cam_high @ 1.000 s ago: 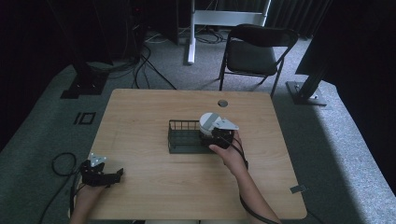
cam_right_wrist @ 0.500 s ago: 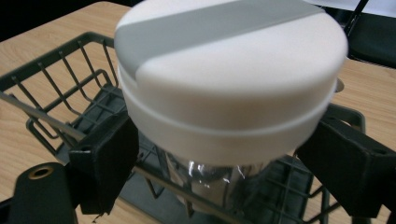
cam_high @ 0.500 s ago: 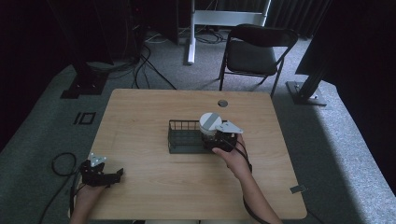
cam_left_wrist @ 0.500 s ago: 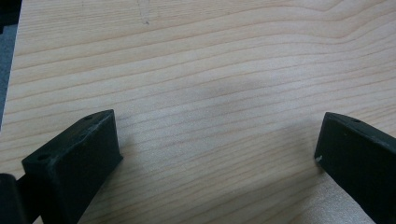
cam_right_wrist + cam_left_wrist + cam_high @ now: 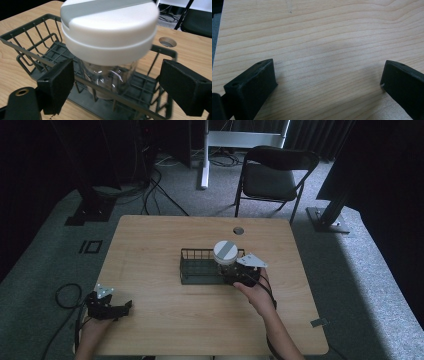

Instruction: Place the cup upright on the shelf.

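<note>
**Jar stands in the wire basket, right jaws spread either side of it**

In the high view, a clear plastic jar with a broad white and grey lid stands upright in the right end of a dark green wire basket, near the middle of the light wooden table. The right gripper sits just beside the basket's near right corner, at frame centre. The right gripper view adds what the high view cannot: the jar rests inside the basket, and the two black jaws stand wide, one at lower left and one at lower right, clear of the jar. The left gripper lies at the lower left of the high view, near the table edge, well apart from the basket. Its own view shows bare wood grain between jaws spread wide
</note>
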Motion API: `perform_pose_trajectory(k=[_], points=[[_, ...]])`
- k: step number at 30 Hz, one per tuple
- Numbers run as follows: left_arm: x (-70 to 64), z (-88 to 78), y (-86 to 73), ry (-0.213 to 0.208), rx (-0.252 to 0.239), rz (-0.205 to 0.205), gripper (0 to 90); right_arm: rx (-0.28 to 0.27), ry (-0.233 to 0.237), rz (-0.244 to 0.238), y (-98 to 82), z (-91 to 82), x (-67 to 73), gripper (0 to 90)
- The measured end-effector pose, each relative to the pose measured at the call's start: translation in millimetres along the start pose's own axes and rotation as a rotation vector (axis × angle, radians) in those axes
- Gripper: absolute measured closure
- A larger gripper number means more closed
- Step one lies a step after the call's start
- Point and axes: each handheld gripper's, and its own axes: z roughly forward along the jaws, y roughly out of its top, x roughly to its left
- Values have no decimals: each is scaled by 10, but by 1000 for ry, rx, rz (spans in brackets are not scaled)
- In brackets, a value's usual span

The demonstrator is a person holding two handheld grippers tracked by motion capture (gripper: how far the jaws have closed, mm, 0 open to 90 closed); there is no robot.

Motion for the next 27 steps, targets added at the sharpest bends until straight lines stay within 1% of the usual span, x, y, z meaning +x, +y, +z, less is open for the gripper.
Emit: perform_pose_trajectory(k=[7, 15, 17, 19, 24, 27], points=[[0, 0, 0, 0, 0, 0, 1, -9, -12, 8, -60, -102, -96, 130], [0, 0, 0, 0, 0, 0, 1, -6, -8, 9, -167, -190, -161, 130], [0, 0, 0, 0, 0, 0, 1, -9, -8, 14, -197, -217, -183, 130], [0, 0, 0, 0, 0, 0, 1, -9, -14, 8, -231, -236, -207, 130], [0, 0, 0, 0, 0, 0, 1, -8, -6, -7, -338, -264, -264, 127], [0, 0, 0, 0, 0, 0, 2, -7, -5, 5, -405, -272, -304, 127]])
